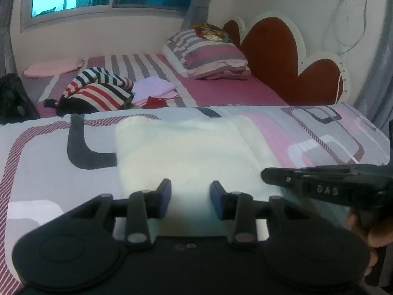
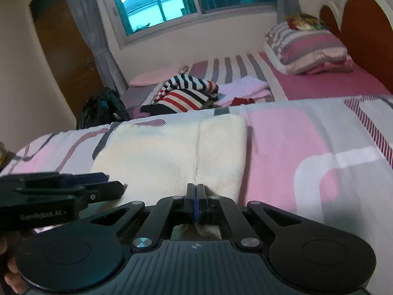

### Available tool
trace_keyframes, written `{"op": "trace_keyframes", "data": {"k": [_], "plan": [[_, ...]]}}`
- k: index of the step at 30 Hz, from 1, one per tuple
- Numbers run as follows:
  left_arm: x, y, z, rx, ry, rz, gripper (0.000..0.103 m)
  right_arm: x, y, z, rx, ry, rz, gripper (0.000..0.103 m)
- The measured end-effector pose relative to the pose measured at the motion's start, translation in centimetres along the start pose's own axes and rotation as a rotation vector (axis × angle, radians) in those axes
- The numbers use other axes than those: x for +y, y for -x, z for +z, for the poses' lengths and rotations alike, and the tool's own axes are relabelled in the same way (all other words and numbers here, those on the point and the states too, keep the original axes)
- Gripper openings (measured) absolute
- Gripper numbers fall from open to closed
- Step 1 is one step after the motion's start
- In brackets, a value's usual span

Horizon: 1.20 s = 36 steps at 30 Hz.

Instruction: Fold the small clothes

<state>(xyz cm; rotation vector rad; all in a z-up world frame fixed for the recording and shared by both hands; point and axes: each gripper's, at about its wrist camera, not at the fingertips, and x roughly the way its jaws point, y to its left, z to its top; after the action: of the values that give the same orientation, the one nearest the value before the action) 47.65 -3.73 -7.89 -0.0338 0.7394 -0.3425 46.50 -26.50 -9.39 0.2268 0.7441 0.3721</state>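
Note:
A cream cloth (image 1: 184, 152) (image 2: 172, 152) lies folded on the patterned pink and grey cover (image 1: 49, 162) (image 2: 294, 142), with a crease running front to back. My left gripper (image 1: 190, 198) is open over the cloth's near edge, and the cloth shows in the gap between its blue pads (image 1: 165, 196). In the right wrist view the left gripper (image 2: 114, 182) reaches in from the left, low over the cloth's near left corner. My right gripper (image 2: 195, 190) is shut on the cloth's near edge at the crease. In the left wrist view the right gripper (image 1: 265, 177) comes in from the right.
Behind the cover, on the striped bed, lie a heap of striped clothes (image 1: 98, 91) (image 2: 186, 93) and a folded lilac stack (image 1: 154, 88). A pillow (image 1: 203, 56) leans by the red headboard (image 1: 270, 56). A black bag (image 2: 103, 108) stands on the left. A hand (image 1: 368, 231) holds the right gripper.

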Motion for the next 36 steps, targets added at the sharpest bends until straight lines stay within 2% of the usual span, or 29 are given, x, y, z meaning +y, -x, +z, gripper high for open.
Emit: {"op": "trace_keyframes", "data": {"k": [2, 5, 7, 10, 13, 15, 20, 21, 22, 23, 25, 27, 30, 33, 36], "plan": [[-0.5, 1.3, -0.1, -0.015, -0.032, 0.019, 0.035, 0.1, 0.9, 0.3, 0.006, -0.014, -0.004, 0.000], [-1.7, 3.0, -1.7, -0.048, -0.125, 0.016, 0.042, 0.7, 3.6, -0.7, -0.041, 0.025, 0.012, 0.000], [-2.4, 2.5, -3.2, -0.024, -0.178, 0.056, 0.042, 0.8, 3.1, -2.2, 0.015, 0.051, 0.009, 0.000], [-2.4, 3.3, -3.5, -0.043, -0.147, 0.063, 0.039, 0.7, 2.9, -2.4, 0.015, 0.017, 0.010, 0.000], [-2.8, 5.6, -4.0, -0.067, -0.124, 0.022, 0.038, 1.4, 4.8, -2.0, -0.022, 0.021, 0.041, 0.000], [-3.4, 7.2, -5.2, -0.063, -0.120, 0.010, 0.037, 2.0, 6.4, -2.9, -0.025, 0.045, 0.062, 0.000], [-4.2, 10.1, -9.8, -0.009, -0.035, -0.108, 0.038, 3.5, 9.5, -7.6, 0.025, 0.097, 0.076, 0.000], [-4.5, 9.8, -10.7, 0.040, -0.031, -0.106, 0.037, 3.7, 9.5, -8.8, 0.059, 0.101, 0.086, 0.000], [-4.5, 9.5, -11.4, 0.052, -0.038, -0.087, 0.036, 3.9, 8.7, -10.1, 0.114, 0.118, 0.074, 0.000], [-4.6, 9.6, -11.9, 0.032, -0.042, -0.081, 0.038, 4.1, 8.8, -11.2, 0.091, 0.144, 0.069, 0.000], [-4.4, 10.0, -11.2, 0.034, -0.013, -0.100, 0.036, 4.3, 9.0, -11.0, 0.093, 0.131, 0.064, 0.000], [-3.8, 10.6, -9.8, -0.006, 0.006, -0.115, 0.037, 4.2, 9.6, -10.0, 0.057, 0.090, 0.087, 0.000], [-2.7, 10.6, -7.5, -0.061, -0.006, -0.044, 0.041, 3.9, 10.1, -8.1, -0.027, 0.073, 0.065, 0.000], [-0.6, 9.2, -4.9, -0.083, 0.063, -0.016, 0.044, 2.6, 9.4, -5.6, -0.065, 0.003, 0.033, 0.000], [1.0, 6.4, -2.8, -0.050, 0.096, 0.020, 0.047, 1.5, 7.8, -3.1, -0.087, -0.006, 0.010, 0.000]]}}
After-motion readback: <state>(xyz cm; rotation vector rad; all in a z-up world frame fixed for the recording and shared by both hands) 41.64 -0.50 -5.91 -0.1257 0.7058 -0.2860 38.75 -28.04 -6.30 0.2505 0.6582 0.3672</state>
